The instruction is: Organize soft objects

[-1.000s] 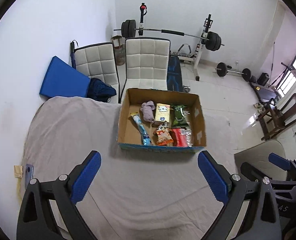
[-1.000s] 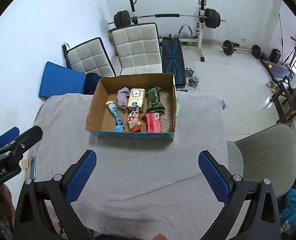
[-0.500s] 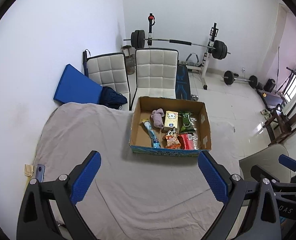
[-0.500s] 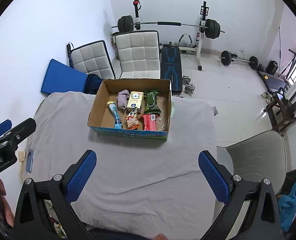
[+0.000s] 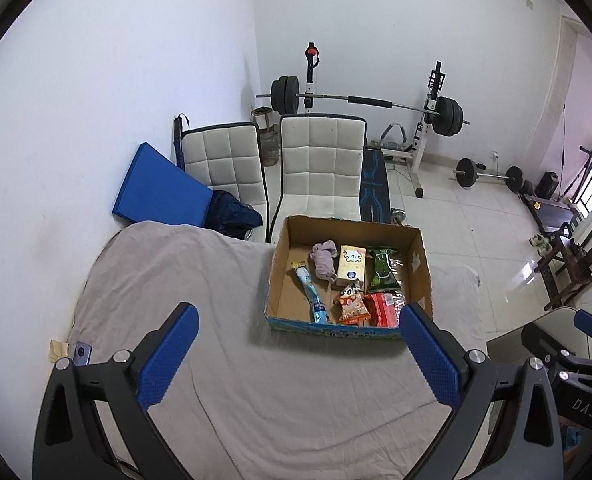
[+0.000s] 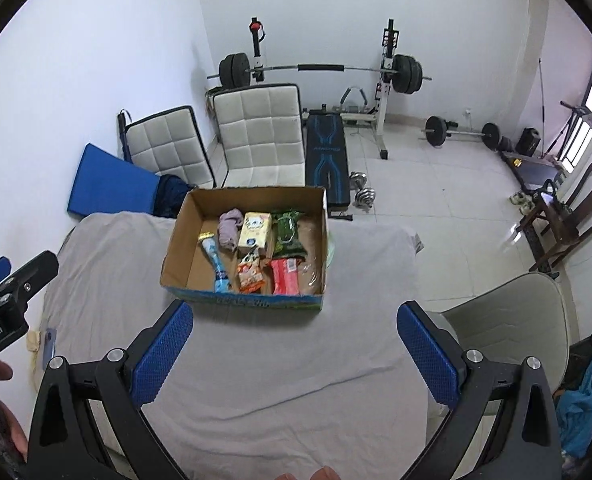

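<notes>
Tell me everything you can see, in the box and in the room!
cardboard box: one, brown, on the grey-covered table
cloth: one, mauve, back of the box
carton: one, yellow, beside the cloth
green packet: one, right of the carton
blue tube: one, left in the box
orange packet: one, front middle
red packet: one, front right
chairs: two, white, behind the table
barbell: one, on a rack by the wall
left gripper: open, empty
right gripper: open, empty

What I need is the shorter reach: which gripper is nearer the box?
Left, only slightly. Left gripper: short of the box, which lies a little to its right. Right gripper: also short, box a little leftward and farther ahead.
</notes>
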Demonstrator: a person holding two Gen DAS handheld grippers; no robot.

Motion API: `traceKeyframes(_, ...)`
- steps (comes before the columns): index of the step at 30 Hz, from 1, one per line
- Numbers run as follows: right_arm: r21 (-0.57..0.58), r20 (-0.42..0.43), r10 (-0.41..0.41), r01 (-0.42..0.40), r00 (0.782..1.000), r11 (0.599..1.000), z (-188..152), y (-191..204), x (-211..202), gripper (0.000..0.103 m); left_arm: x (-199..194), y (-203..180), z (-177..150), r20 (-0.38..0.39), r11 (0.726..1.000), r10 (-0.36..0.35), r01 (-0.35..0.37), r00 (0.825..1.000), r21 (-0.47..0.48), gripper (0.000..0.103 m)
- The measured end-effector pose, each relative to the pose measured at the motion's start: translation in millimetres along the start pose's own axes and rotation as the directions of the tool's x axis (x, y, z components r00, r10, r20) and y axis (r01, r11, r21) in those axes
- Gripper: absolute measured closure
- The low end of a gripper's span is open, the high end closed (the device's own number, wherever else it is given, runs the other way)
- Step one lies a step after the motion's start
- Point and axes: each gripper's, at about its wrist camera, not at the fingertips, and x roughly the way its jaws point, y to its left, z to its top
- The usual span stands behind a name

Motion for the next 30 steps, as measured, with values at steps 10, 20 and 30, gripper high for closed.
traceKeyframes(10,-0.007,0.013,-0.022,0.022,1.0,1.0,10.6,0.6,9.6,0.0,9.6,-6.7,-1.3,-0.014,1.0,0.009,-0.008,1.0,0.017,0.0)
traceKeyframes(20,-0.006,0.015,-0.025,0.025,1.0,1.0,14.3,-1.5,11.1,0.0,10.9,-7.6,-0.9,-0.017,1.0,0.007,-0.007,1.0,0.018,0.0)
traceKeyframes(30,-0.008,0.021,-0.025,0.025,0.999,1.0,17.1,-1.6,10.9,0.0,12.2,-9.5,-1.1,-0.02,1.0,0.005,-0.005,1.0,0.023,0.0)
